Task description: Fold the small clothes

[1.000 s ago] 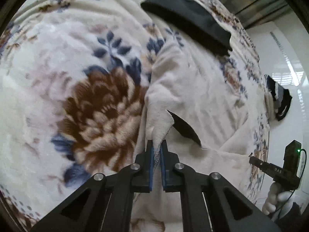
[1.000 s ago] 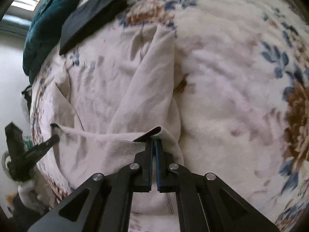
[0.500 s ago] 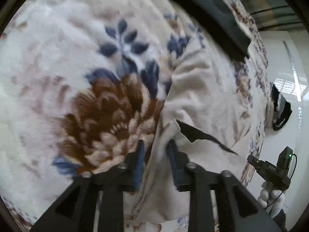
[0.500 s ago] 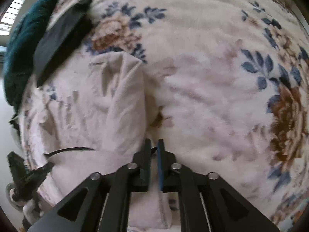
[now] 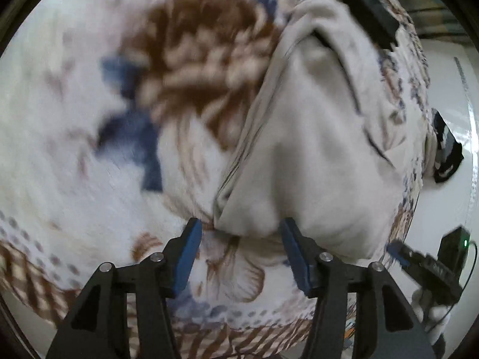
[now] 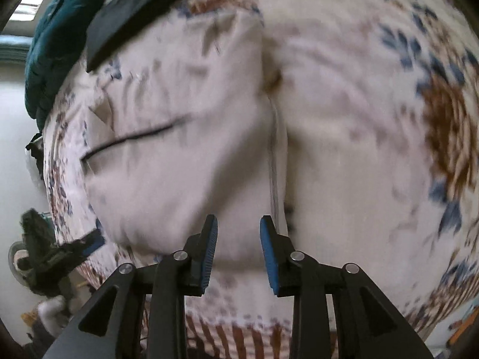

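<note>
Blue-padded fingers (image 5: 191, 254) of the left gripper (image 5: 241, 254) stand well spread in the left wrist view, having just been opening, and nothing is pinched between them. The cream garment (image 5: 314, 149) lies folded on the flowered blanket (image 5: 74, 149) just beyond the fingertips, its near edge reaching into the gap without touching either pad. A dark folded cloth (image 5: 368, 9) lies past the garment's far end. Low at the right edge the right gripper (image 5: 398, 252) shows, held by a gloved hand (image 5: 431, 311). The picture is blurred.

From the right wrist view, the right gripper (image 6: 238, 248) has its fingers (image 6: 209, 251) parted too, less widely, after just opening; they grip nothing. The garment (image 6: 179, 155) spreads ahead and to the left, its right edge running down towards the gap. The dark cloth (image 6: 131, 12) and a teal quilt (image 6: 51, 48) lie at upper left. The left gripper (image 6: 89, 245) appears at the left edge.
</note>
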`<state>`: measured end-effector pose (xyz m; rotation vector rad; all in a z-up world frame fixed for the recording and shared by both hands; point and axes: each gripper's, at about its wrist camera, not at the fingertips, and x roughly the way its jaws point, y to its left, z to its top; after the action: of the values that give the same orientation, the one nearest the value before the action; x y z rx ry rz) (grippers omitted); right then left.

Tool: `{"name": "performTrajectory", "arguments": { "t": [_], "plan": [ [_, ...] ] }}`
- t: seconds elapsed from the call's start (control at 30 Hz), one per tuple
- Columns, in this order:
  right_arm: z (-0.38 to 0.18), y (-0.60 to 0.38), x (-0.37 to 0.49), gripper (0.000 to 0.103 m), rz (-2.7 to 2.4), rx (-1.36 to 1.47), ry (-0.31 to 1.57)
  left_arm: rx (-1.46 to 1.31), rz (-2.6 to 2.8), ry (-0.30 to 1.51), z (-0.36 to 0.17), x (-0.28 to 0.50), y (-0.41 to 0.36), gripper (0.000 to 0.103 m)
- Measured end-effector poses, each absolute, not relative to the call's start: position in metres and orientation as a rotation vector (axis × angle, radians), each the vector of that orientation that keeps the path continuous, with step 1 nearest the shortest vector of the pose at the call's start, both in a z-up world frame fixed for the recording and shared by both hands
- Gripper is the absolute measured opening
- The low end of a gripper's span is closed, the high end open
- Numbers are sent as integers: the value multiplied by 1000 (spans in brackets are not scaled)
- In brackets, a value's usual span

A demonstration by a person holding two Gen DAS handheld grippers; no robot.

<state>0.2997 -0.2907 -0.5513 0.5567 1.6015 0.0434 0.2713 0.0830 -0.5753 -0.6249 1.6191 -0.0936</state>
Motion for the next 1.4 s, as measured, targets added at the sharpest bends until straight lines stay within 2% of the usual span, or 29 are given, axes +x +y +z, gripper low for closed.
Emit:
{"name": "performTrajectory", "arguments": {
  "t": [0.03, 0.07, 0.1, 0.13, 0.17, 0.2, 0.33, 0.37, 0.4, 0.43, 0.57, 0.67, 0.73, 0.77, 0.8, 0.83, 0.87, 0.9, 0.97, 1.17, 1.27, 1.4],
  "plan": [
    [-557, -294, 291, 31, 32, 587, 1613, -644, -94, 1605, -577, 271, 83, 51],
    [-561, -298, 285, 31, 15, 600, 1624, -651, -91, 1572, -577, 271, 85, 45],
    [-565, -301, 279, 32, -5, 603, 1632, -641, -89, 1547, -577, 272, 84, 25],
    [-572, -305, 271, 35, -26, 621, 1644, -627, -93, 1534, -575, 275, 84, 17],
    [-578, -309, 267, 44, -30, 659, 1652, -616, -101, 1527, -574, 277, 82, 14],
    [-587, -313, 262, 47, -18, 714, 1665, -596, -112, 1519, -571, 278, 81, 12],
    [-613, -317, 257, 47, 50, 865, 1689, -531, -150, 1508, -563, 281, 75, 9],
    [-615, -315, 257, 39, 63, 879, 1678, -524, -156, 1509, -561, 281, 76, 9],
    [-614, -314, 259, 16, 58, 857, 1666, -517, -162, 1509, -559, 281, 77, 9],
    [-613, -313, 260, 10, 48, 830, 1663, -505, -168, 1510, -557, 280, 79, 9],
    [-603, -316, 266, 8, 14, 764, 1650, -463, -190, 1534, -561, 278, 84, 9],
    [-606, -315, 271, 8, 6, 729, 1681, -484, -216, 1576, -570, 278, 89, 10],
    [-610, -309, 278, 10, 21, 712, 1718, -533, -222, 1616, -571, 280, 93, 16],
    [-610, -309, 280, 15, 24, 721, 1732, -548, -208, 1629, -567, 281, 98, 21],
    [-608, -310, 283, 28, 22, 728, 1743, -559, -193, 1628, -560, 283, 103, 24],
    [-602, -314, 287, 35, 9, 727, 1738, -579, -189, 1611, -551, 287, 109, 26],
    [-594, -318, 293, 46, -2, 721, 1715, -583, -184, 1593, -543, 292, 113, 33],
    [-585, -322, 302, 53, -12, 706, 1687, -572, -175, 1561, -532, 303, 116, 44],
    [-570, -331, 319, 58, -22, 679, 1639, -556, -180, 1494, -516, 330, 115, 53],
    [-549, -336, 427, 60, 16, 529, 1499, -444, -266, 1375, -514, 460, 79, 56],
    [-556, -318, 498, 60, 58, 394, 1483, -359, -316, 1408, -534, 516, 54, 56],
    [-586, -289, 570, 61, 123, 235, 1547, -192, -375, 1544, -578, 559, 15, 56]
  ]
}}
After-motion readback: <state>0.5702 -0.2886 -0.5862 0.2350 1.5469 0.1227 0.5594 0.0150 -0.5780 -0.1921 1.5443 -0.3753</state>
